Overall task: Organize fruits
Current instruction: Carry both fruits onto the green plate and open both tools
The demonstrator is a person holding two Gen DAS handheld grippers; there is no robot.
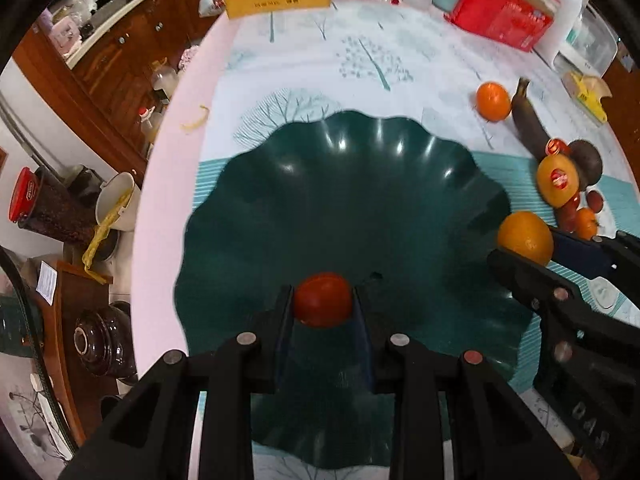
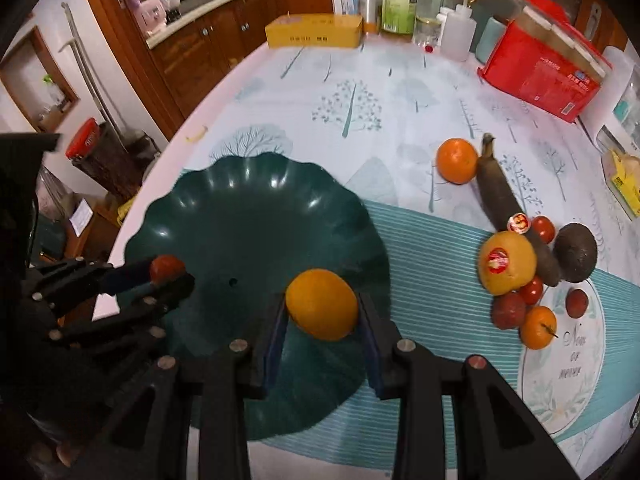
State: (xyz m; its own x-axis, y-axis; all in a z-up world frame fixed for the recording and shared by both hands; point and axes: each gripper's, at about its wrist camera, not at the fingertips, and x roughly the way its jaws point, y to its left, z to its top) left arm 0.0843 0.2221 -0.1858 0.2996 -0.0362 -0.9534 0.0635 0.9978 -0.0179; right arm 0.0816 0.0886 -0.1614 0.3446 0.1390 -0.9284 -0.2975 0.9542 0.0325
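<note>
A dark green scalloped bowl [image 1: 360,200] [image 2: 248,216] sits on the tablecloth with nothing lying in it. My left gripper [image 1: 323,300] [image 2: 170,274] is shut on a small red tomato [image 1: 323,299] [image 2: 167,266], held above the bowl's near part. Over the bowl's right side my right gripper [image 2: 322,306] [image 1: 528,248] is shut on an orange [image 2: 322,304] [image 1: 526,238]. To the right on the cloth lie another orange [image 2: 457,160] [image 1: 494,101], a dark banana [image 2: 516,208], a stickered yellow fruit [image 2: 507,262], an avocado [image 2: 576,252] and several small tomatoes [image 2: 543,229].
A yellow box [image 2: 314,31], bottles [image 2: 398,8] and a red box [image 2: 548,76] line the table's far edge. A yellow pack [image 2: 622,184] lies at the right edge. The table's left edge drops to a cluttered floor with jars [image 1: 44,208] and wooden cabinets [image 2: 208,48].
</note>
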